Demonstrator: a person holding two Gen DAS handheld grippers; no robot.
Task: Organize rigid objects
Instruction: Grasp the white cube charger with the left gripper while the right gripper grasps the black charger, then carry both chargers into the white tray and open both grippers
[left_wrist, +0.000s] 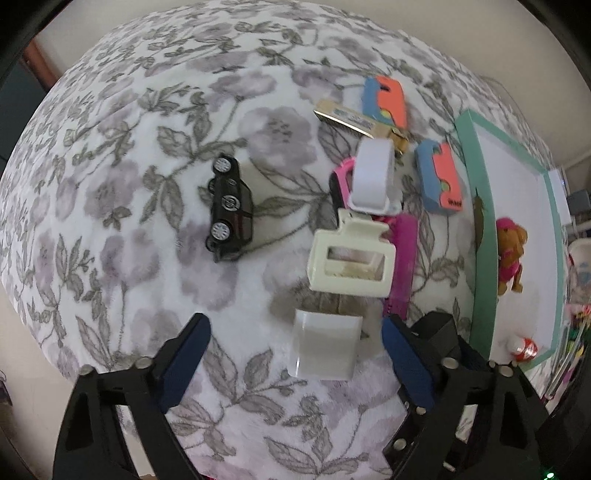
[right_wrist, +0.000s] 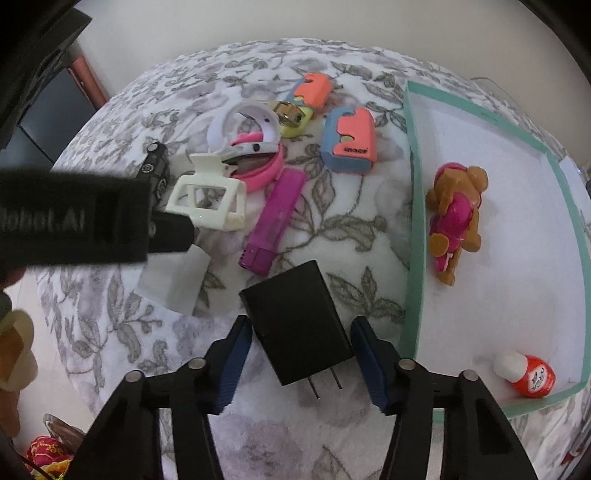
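progress is slight: only a toy dog (right_wrist: 456, 218) and small bottle (right_wrist: 526, 373) sit in your tray (right_wrist: 413, 206). right fingers (right_wrist: 297, 363) straddle the black charger (right_wrist: 299, 325), ungripped; left fingers (left_wrist: 293, 363) spread around a white block (left_wrist: 325, 345).

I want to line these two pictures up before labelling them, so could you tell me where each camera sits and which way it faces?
Left wrist: on the left gripper, facing down at the floral cloth; its blue fingers straddle a white block, apart from it.
Right wrist: on the right gripper, tilted steeply down; its fingers flank a black charger, with small gaps visible.
Shared: white hair clip, magenta bar, toy dog in the green-rimmed tray.
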